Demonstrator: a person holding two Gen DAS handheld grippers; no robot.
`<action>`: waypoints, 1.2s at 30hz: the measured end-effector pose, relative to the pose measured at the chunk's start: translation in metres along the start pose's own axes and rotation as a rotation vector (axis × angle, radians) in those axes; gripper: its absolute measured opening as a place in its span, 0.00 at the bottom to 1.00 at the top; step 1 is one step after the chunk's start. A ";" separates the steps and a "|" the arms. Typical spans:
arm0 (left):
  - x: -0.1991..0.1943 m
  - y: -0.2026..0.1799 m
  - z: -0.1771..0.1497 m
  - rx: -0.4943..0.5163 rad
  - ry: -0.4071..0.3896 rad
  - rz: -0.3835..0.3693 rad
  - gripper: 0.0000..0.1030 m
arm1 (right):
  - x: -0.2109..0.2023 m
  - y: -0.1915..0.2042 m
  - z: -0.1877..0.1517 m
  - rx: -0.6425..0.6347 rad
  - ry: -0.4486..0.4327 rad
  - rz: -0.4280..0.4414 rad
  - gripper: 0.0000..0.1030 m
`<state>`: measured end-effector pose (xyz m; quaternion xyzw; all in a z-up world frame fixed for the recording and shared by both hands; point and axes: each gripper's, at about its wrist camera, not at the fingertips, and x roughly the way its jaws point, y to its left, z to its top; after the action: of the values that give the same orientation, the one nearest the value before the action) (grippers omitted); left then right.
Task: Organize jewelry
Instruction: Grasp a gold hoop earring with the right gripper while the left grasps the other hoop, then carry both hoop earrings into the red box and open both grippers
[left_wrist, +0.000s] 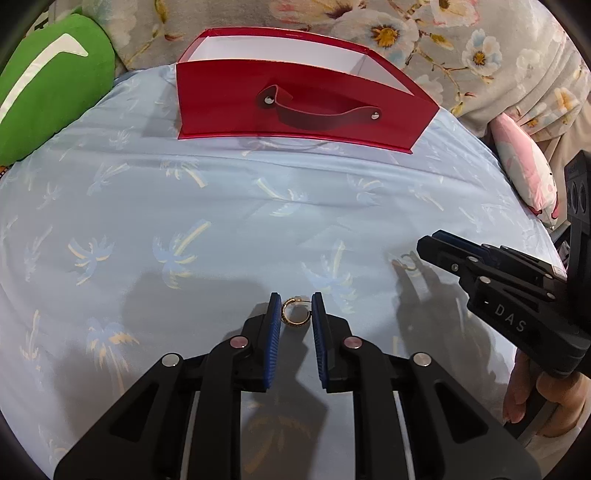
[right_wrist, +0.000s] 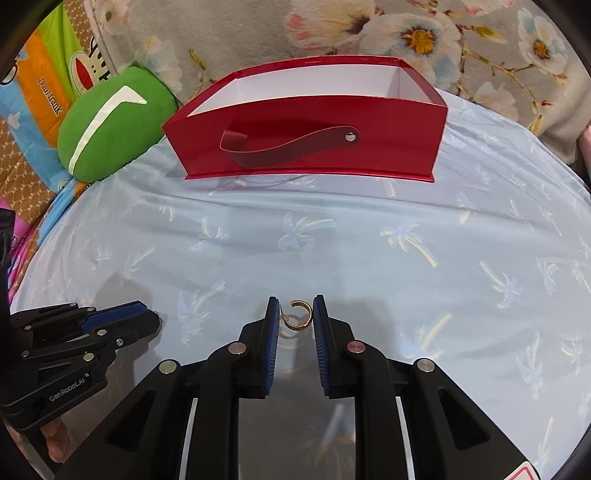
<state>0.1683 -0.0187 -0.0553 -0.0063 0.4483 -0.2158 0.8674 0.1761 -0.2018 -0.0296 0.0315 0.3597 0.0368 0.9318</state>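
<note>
A red box (left_wrist: 295, 110) with a strap handle and white inside stands at the far side of the pale blue palm-print sheet; it also shows in the right wrist view (right_wrist: 306, 147). A gold hoop earring (left_wrist: 295, 312) lies on the sheet between the tips of my left gripper (left_wrist: 295, 306), whose jaws are open around it. A second gold hoop earring (right_wrist: 297, 314) lies between the tips of my right gripper (right_wrist: 295, 310), also open. The right gripper (left_wrist: 428, 247) shows at the right of the left wrist view, beside its earring (left_wrist: 408, 260). The left gripper (right_wrist: 147, 314) shows at lower left in the right wrist view.
A green cushion (left_wrist: 51, 85) lies at the far left, also in the right wrist view (right_wrist: 110, 125). A floral blanket (left_wrist: 443, 37) is bunched behind the box. A pink pillow (left_wrist: 524, 173) lies at the right edge. Colourful printed fabric (right_wrist: 37, 92) lies far left.
</note>
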 end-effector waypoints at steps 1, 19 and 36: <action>-0.003 -0.001 0.000 0.000 -0.005 0.004 0.16 | -0.002 -0.001 0.000 0.003 -0.002 -0.001 0.17; -0.064 -0.027 0.046 0.046 -0.109 0.096 0.16 | -0.067 0.004 0.030 0.001 -0.141 0.037 0.17; -0.101 -0.022 0.179 0.078 -0.355 0.192 0.16 | -0.104 -0.023 0.155 -0.028 -0.351 0.035 0.17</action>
<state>0.2490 -0.0328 0.1345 0.0321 0.2782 -0.1446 0.9490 0.2044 -0.2395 0.1523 0.0309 0.1902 0.0519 0.9799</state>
